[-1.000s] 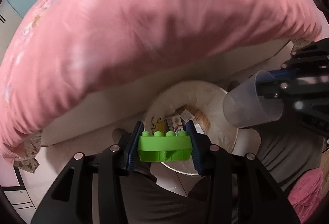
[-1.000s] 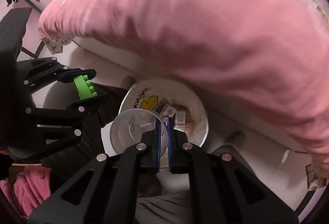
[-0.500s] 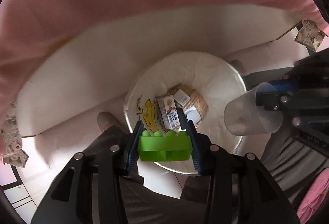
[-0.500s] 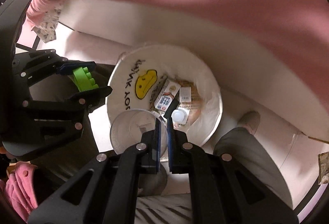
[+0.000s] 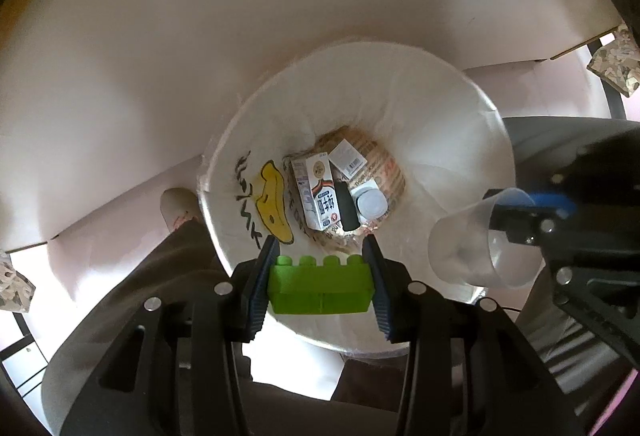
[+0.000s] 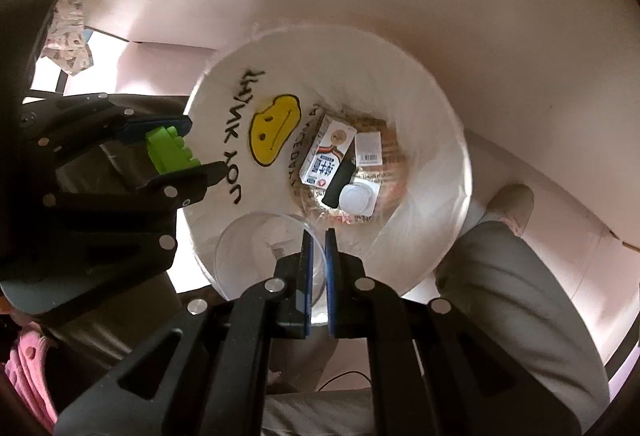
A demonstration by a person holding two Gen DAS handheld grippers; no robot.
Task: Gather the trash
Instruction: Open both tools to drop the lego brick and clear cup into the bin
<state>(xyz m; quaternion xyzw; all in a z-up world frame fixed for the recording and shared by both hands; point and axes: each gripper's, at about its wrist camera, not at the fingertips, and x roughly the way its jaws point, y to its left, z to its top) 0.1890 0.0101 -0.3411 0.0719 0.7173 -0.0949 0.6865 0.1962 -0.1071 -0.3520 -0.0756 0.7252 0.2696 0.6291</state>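
Note:
A green toy brick (image 5: 320, 288) sits clamped between the blue pads of my left gripper (image 5: 320, 260), just over the near rim of a white-lined trash bin (image 5: 460, 140). In the right wrist view that brick (image 6: 170, 150) and the left gripper (image 6: 188, 146) hang at the bin's left edge. My right gripper (image 6: 319, 236) pinches the rim of a clear plastic cup (image 6: 256, 256) over the bin (image 6: 432, 108); the cup (image 5: 476, 244) also shows at the right of the left wrist view. Inside the bin lie a milk carton (image 5: 318, 196), a white lid and wrappers.
The bin liner bears a yellow smiley face (image 6: 276, 128) and black lettering. A pale bed frame (image 5: 200, 36) curves above the bin. The person's trouser legs (image 6: 520, 296) and a foot (image 6: 516, 200) flank the bin on the floor. Patterned cloth (image 5: 614, 62) hangs at the edges.
Both grippers have sunk toward the bin with the brick and the cup held as before. The pink bedding has slid out of the top of both views, and the bin looks larger.

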